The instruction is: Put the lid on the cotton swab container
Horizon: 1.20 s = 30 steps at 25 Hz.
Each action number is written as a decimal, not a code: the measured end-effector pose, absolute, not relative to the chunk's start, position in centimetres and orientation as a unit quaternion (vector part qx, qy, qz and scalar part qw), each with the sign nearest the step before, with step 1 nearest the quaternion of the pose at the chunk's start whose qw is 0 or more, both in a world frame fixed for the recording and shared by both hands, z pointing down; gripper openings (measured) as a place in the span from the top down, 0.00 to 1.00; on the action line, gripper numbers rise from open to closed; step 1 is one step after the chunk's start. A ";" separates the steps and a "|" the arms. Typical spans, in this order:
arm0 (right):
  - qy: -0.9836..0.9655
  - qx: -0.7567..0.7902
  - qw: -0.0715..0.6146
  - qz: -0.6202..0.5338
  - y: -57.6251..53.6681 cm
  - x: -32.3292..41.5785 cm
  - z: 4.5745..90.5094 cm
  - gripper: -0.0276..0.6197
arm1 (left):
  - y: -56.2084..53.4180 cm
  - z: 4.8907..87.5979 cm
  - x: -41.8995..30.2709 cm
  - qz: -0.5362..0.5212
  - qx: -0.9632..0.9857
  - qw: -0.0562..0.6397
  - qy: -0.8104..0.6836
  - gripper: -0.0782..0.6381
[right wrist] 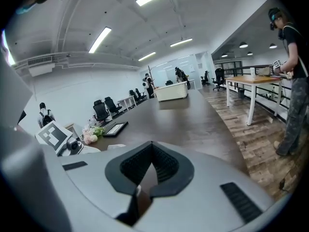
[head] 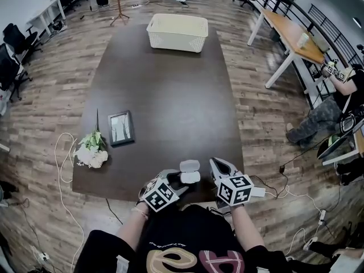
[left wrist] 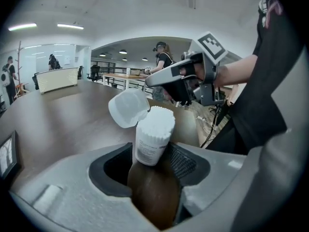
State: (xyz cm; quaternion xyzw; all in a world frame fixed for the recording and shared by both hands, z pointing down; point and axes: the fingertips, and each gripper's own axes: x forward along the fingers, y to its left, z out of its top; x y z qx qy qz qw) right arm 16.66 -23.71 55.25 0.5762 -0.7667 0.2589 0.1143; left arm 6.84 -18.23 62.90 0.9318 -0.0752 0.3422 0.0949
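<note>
A white cotton swab container [left wrist: 153,138], packed with swabs, stands slightly tilted on the dark table near its front edge. Its hinged lid [left wrist: 128,108] hangs open off the far-left side of the rim. My left gripper [left wrist: 149,154] is open with the container between its jaws; the left pad stands clear of it. In the head view the container [head: 190,177] and lid [head: 189,165] sit between the two grippers. My right gripper [head: 219,166] is shut and holds nothing; in the left gripper view it [left wrist: 155,79] hovers just behind and above the lid. In its own view the right gripper [right wrist: 149,173] faces down the table.
On the brown table [head: 165,95] a white basket [head: 177,32] stands at the far end; a picture frame [head: 120,127] and a bunch of flowers [head: 92,151] lie left. A cable [head: 63,169] trails on the floor. A person [head: 335,101] sits by desks at the right.
</note>
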 end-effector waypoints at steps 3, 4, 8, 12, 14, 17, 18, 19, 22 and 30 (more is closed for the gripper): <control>-0.771 0.564 0.121 0.270 -24.2 16.2 55.7 0.95 | -18.3 63.1 7.2 0.351 0.932 0.075 -0.061 0.58; -0.773 0.559 0.124 0.275 -24.5 16.0 55.8 0.95 | -18.4 63.1 7.4 0.350 0.932 0.071 -0.059 0.58; -0.781 0.530 0.131 0.303 -25.5 15.3 56.5 0.95 | -18.3 63.1 7.6 0.346 0.935 0.066 -0.047 0.59; -0.774 0.499 0.134 0.366 -26.8 15.1 58.5 0.95 | -18.4 63.2 7.5 0.347 0.935 0.064 -0.028 0.60; -0.773 0.476 0.142 0.394 -27.1 14.8 59.3 0.95 | -18.3 63.2 7.5 0.349 0.935 0.065 -0.018 0.60; -0.784 0.446 0.141 0.408 -27.3 13.9 59.4 0.95 | -18.3 63.1 7.5 0.357 0.932 0.063 -0.001 0.60; -0.788 0.441 0.135 0.408 -27.3 13.6 59.2 0.95 | -18.2 63.1 7.5 0.360 0.931 0.060 0.004 0.60; -0.791 0.437 0.125 0.410 -27.4 13.4 59.0 0.95 | -18.2 63.1 7.5 0.363 0.930 0.056 0.008 0.60; -0.798 0.418 0.092 0.425 -27.2 12.9 58.1 0.95 | -18.2 63.2 7.5 0.367 0.929 0.046 0.010 0.60; -0.825 0.363 0.085 0.425 -25.7 11.9 56.2 0.95 | -18.2 63.3 7.4 0.371 0.928 0.042 0.011 0.60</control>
